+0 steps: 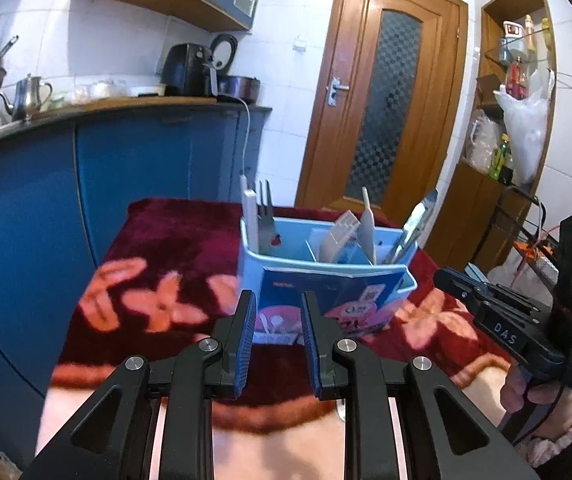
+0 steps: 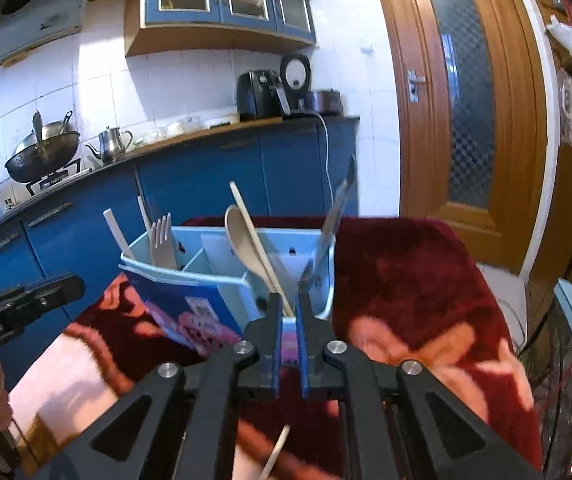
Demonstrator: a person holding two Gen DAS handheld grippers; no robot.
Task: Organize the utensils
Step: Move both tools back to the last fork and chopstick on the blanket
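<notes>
Just below your right gripper [image 2: 289, 312], on the dark red flowered blanket [image 2: 406, 280], a pale thin stick-like utensil [image 2: 275, 454] lies loose; only part of it shows past the tool, so you cannot tell what kind it is. It looks like the piece left to put away. Under your left gripper [image 1: 277, 316] a small metal end [image 1: 340, 408] peeks out beside the right finger; it may be a second loose utensil, but too little shows to be sure.

Your left gripper is released, its blue pads apart with nothing between them. Your right gripper has its fingers drawn near together with a narrow gap, and nothing is visibly clamped; the spoon handle that seems to meet the tips appears to stand in the box beyond.

Straight ahead of both tools, close in front, stands the light blue plastic divided utensil box [image 2: 326, 304]. It already holds, in the compartment to your left, a pale plastic fork [image 2: 161, 244]; nearer the middle a beige wooden spoon [image 2: 241, 240]; and in the compartment to your right the metal tongs [image 2: 332, 216]. So most of the sorting looks done, judging by how full the box is.
</notes>
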